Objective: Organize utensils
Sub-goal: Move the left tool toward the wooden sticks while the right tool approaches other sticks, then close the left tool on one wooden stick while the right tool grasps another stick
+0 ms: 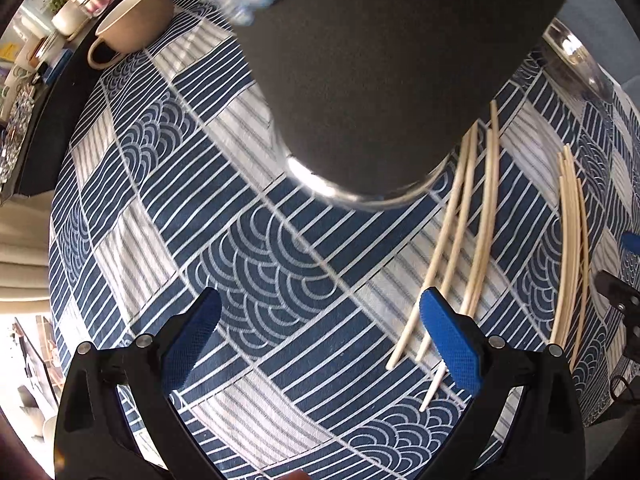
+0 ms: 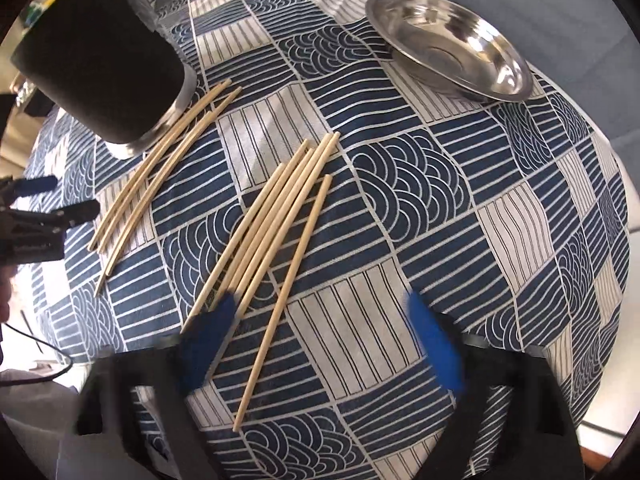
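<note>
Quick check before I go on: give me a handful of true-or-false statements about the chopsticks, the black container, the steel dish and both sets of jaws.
1. The chopsticks lie loose on the patterned tablecloth. True.
2. The steel dish holds several chopsticks. False: nothing lies in it.
3. The black container stands beside the smaller chopstick group. True.
4. The right gripper is clamped on a chopstick. False: its jaws stand apart, one chopstick between them ungripped.
5. The left gripper has open jaws holding nothing. True.
</note>
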Demonstrator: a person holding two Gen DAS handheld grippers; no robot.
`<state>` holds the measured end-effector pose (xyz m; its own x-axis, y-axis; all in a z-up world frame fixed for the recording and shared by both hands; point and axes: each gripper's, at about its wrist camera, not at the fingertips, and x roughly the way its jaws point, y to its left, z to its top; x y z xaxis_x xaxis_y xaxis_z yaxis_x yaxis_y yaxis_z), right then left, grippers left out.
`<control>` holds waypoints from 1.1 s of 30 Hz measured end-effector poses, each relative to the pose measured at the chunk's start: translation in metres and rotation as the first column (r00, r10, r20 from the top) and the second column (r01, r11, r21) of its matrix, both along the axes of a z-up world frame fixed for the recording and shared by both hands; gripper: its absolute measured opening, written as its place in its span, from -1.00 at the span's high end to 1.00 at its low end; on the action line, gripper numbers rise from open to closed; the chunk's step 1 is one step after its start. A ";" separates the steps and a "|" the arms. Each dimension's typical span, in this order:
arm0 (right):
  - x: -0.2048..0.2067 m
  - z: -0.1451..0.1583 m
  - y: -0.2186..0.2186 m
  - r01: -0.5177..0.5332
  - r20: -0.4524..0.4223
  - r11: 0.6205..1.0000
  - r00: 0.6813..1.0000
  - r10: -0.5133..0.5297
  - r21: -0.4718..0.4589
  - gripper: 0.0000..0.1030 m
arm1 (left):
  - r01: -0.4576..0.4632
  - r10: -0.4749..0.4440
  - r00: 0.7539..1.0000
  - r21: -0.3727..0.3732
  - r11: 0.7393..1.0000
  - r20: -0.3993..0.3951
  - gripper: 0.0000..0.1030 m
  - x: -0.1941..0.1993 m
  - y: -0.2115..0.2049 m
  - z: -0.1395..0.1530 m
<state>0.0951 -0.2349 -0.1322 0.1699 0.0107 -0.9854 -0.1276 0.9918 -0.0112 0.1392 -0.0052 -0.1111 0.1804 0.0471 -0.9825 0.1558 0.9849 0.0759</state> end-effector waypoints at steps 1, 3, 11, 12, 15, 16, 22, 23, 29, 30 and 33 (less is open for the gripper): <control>0.001 -0.002 0.000 0.003 -0.005 1.000 1.000 -0.003 0.007 -0.31 | 0.010 -0.010 1.000 -0.002 1.000 0.002 -0.88 0.001 -0.002 0.000; 0.004 -0.006 -0.001 0.013 -0.010 1.000 1.000 -0.013 0.009 -0.31 | 0.034 -0.034 0.999 0.014 0.999 0.001 -0.89 0.002 -0.009 -0.002; 0.016 -0.017 -0.007 0.037 -0.030 0.999 0.999 -0.037 -0.026 -0.05 | 0.065 -0.065 0.998 0.027 0.998 0.004 -0.88 0.017 -0.023 -0.016; 0.017 -0.017 -0.007 0.038 -0.031 0.999 0.999 -0.038 -0.023 -0.03 | 0.074 -0.074 0.997 0.029 0.997 0.011 -0.87 0.018 -0.025 -0.016; 0.023 -0.018 -0.005 0.034 -0.045 0.999 0.998 -0.035 -0.018 -0.01 | 0.076 -0.076 0.997 -0.016 0.997 0.017 -0.71 0.024 -0.032 -0.018; 0.025 -0.019 -0.005 0.034 -0.049 0.999 0.998 -0.034 -0.016 -0.01 | 0.080 -0.079 0.997 -0.036 0.996 0.015 -0.63 0.026 -0.033 -0.018; 0.030 -0.024 0.007 0.021 -0.045 1.000 0.999 -0.022 -0.013 0.13 | 0.141 -0.138 0.990 -0.071 0.987 0.041 -0.23 0.016 -0.049 -0.011; 0.029 -0.024 0.007 0.021 -0.045 1.000 0.999 -0.022 -0.014 0.19 | 0.144 -0.142 0.989 -0.073 0.987 0.040 -0.16 0.015 -0.051 -0.010; 0.020 -0.023 -0.013 0.006 -0.061 1.000 0.998 -0.006 -0.014 0.74 | 0.193 -0.191 0.981 -0.080 0.978 0.026 0.26 0.002 -0.060 -0.005; 0.019 -0.022 -0.016 -0.003 -0.063 1.000 0.998 0.002 -0.017 0.79 | 0.204 -0.203 0.979 -0.080 0.976 0.020 0.31 0.002 -0.061 -0.005; 0.019 -0.024 -0.017 -0.021 -0.067 0.999 0.998 0.019 -0.037 0.87 | 0.235 -0.237 0.971 -0.078 0.969 -0.012 0.43 -0.001 -0.056 -0.010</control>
